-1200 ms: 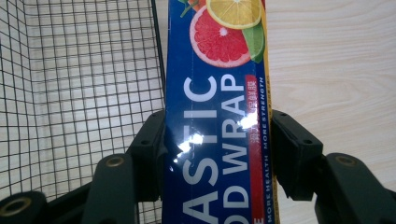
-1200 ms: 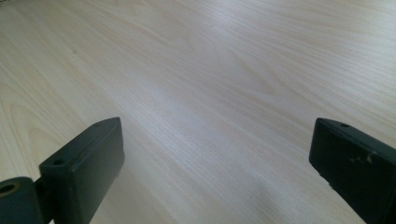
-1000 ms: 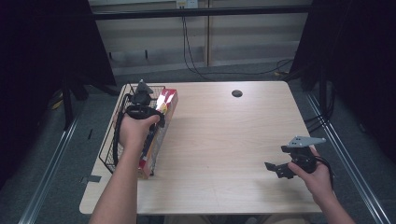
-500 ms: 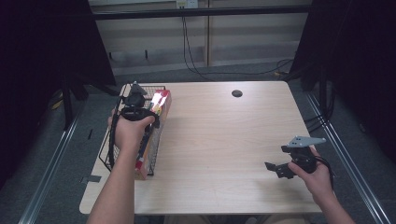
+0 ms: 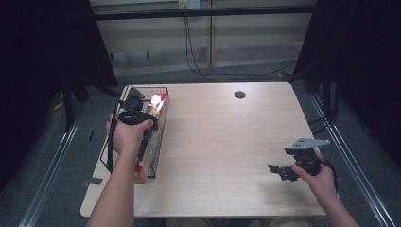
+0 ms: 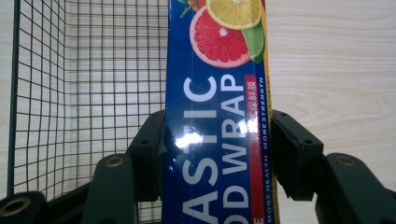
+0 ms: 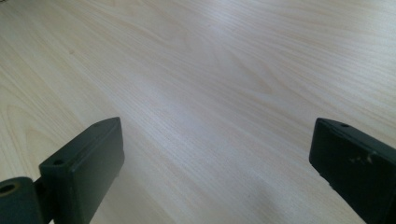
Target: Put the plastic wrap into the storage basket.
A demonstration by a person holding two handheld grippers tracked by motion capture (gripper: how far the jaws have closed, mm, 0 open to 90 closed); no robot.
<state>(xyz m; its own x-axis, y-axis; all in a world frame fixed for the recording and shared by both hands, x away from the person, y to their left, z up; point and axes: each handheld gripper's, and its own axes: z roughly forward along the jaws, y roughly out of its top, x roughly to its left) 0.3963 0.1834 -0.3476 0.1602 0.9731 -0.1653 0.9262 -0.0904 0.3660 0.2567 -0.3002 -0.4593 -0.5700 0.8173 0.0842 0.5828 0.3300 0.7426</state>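
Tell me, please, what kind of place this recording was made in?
Probably a lab or studio set up for recording, not a home. A bare wooden table stands between dark curtains, cables hang along the back wall, and metal rails run along the grey floor on both sides.

The long blue cardboard box (image 6: 217,140) has big white letters on it. You can read "ASTIC" on one line and "OD WRAP" on the line next to it; the starts of both words are cut off at the bottom edge of the left gripper view. Small white letters run along the side of the box and say "MORE HEALTH MORE STRENGTH". A red strip beside them has tiny writing too small to read.
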